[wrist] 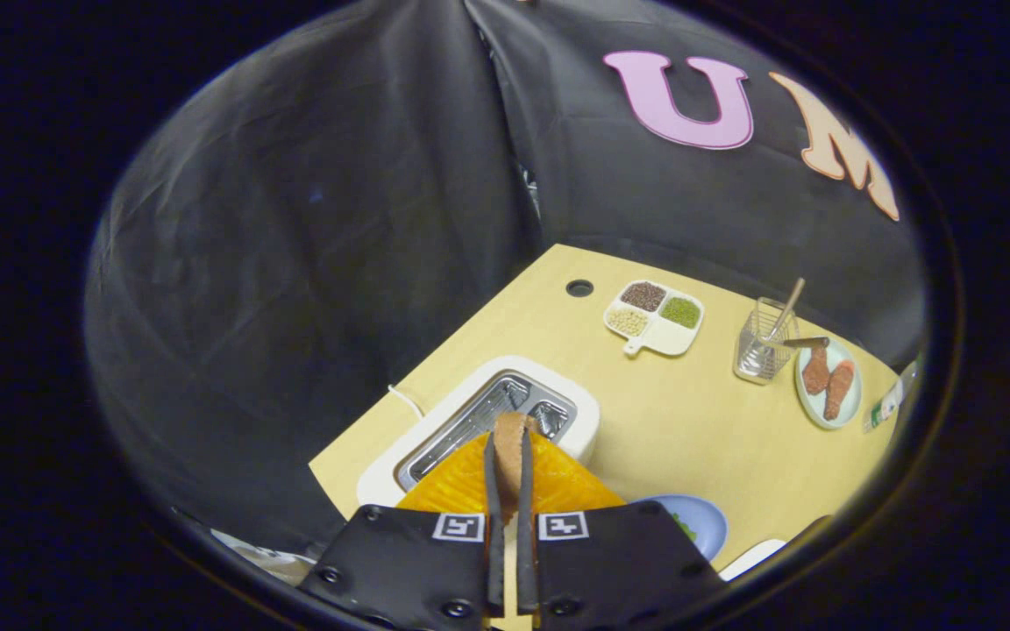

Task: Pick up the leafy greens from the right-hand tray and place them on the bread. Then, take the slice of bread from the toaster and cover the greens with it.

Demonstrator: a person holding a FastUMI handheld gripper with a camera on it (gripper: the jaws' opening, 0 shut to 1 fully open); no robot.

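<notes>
Gripper (509, 456) clamped on bread slice (509, 438), above white toaster (479, 416). Pale wooden table (689, 429) against black cloth wall; divided dish (654, 317), wire basket (764, 342) beyond.

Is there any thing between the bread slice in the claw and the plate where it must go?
Nothing visible blocks it. The claw is shut on the bread slice, held just above the toaster. The blue plate with a bit of greens lies beside the fingers, and the table between toaster and plate is bare.
</notes>
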